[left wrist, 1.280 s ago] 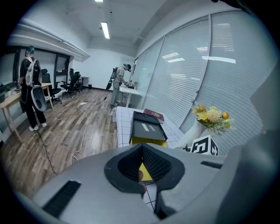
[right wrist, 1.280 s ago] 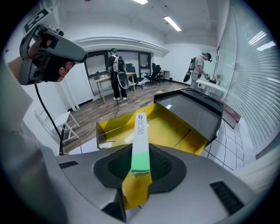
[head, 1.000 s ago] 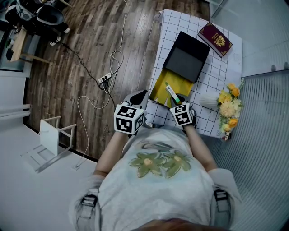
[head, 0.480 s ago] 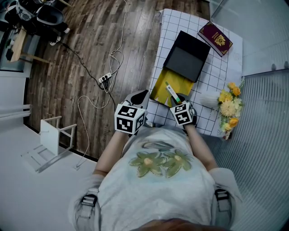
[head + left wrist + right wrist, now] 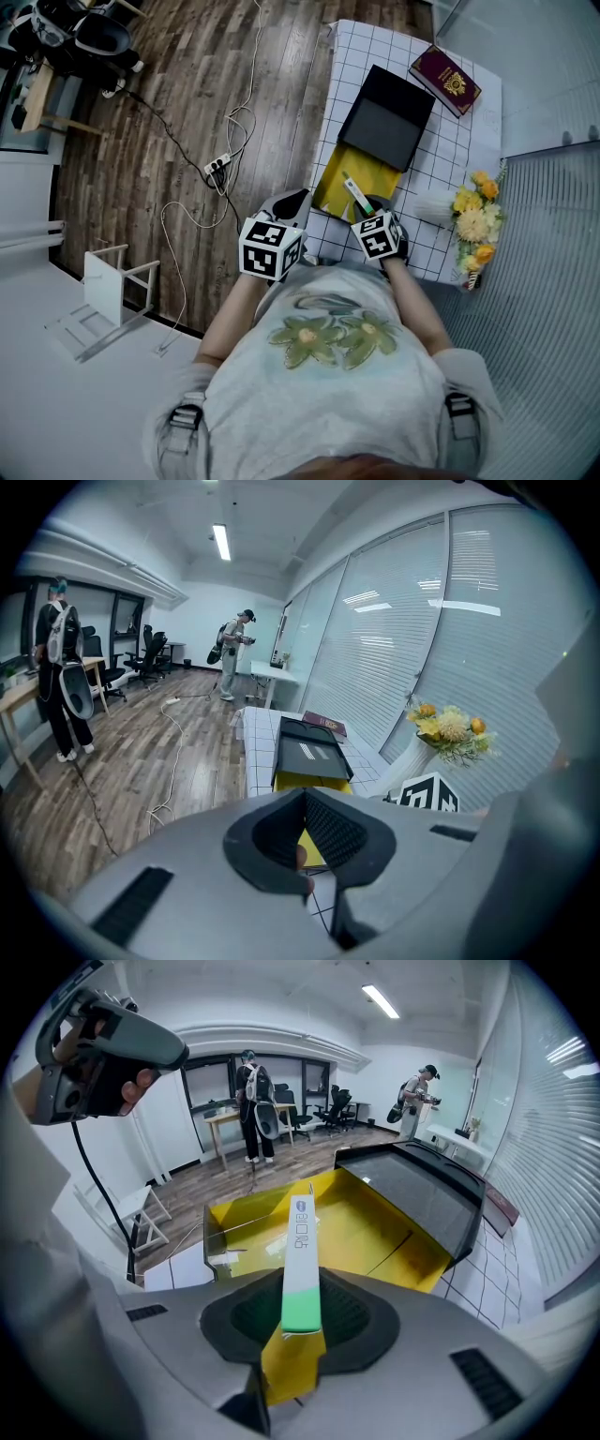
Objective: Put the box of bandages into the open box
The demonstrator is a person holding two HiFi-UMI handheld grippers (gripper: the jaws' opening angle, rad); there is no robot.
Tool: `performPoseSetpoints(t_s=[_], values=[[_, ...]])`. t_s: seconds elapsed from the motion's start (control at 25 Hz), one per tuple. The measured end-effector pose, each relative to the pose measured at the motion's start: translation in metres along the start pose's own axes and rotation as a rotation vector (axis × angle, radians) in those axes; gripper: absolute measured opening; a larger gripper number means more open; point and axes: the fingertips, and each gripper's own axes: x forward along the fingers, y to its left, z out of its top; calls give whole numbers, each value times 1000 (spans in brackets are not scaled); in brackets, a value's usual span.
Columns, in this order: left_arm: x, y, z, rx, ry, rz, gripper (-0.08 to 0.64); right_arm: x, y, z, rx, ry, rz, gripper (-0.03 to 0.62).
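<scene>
A slim white and green box of bandages (image 5: 355,195) (image 5: 300,1260) is clamped in my right gripper (image 5: 364,204) (image 5: 302,1309), which is shut on its green end. It sticks out over the near edge of the open box (image 5: 342,169) (image 5: 375,1227), whose inside is yellow and whose black lid (image 5: 389,117) is folded back. My left gripper (image 5: 291,202) (image 5: 305,797) hovers off the table's left edge beside the open box, its pads meeting at the tips and holding nothing. The yellow box (image 5: 314,782) shows just beyond it.
The white grid-patterned table (image 5: 450,159) also carries a dark red booklet (image 5: 447,81) at the far corner and a white vase of yellow flowers (image 5: 473,220) at the right. On the wooden floor lie a power strip with cables (image 5: 217,166) and a white stool (image 5: 117,281). People stand in the far room (image 5: 234,653).
</scene>
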Motion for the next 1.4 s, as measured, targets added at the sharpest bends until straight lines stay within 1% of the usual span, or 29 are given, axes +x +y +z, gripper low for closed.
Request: performPoseSetpoints(t_s=[0.28,0.6,0.96,1.24,1.4], values=[[1,-3,0,4,-2,-9,8,2,0,-1,0,23,-2,94],[-2,-3,0,6,-8,-12,8,-2,-1,1,13,15,6,132],[-7,-4,0,11,-21,-25,8,-20,-3,23,55,-79,-7,140],[-9,-10,-2,21,-23,-47,8,-49,1,44,89,-180,-27,140],[-10,-13,-5,28,-20,-58,8,-61,5,50,93,-222,-33,124]])
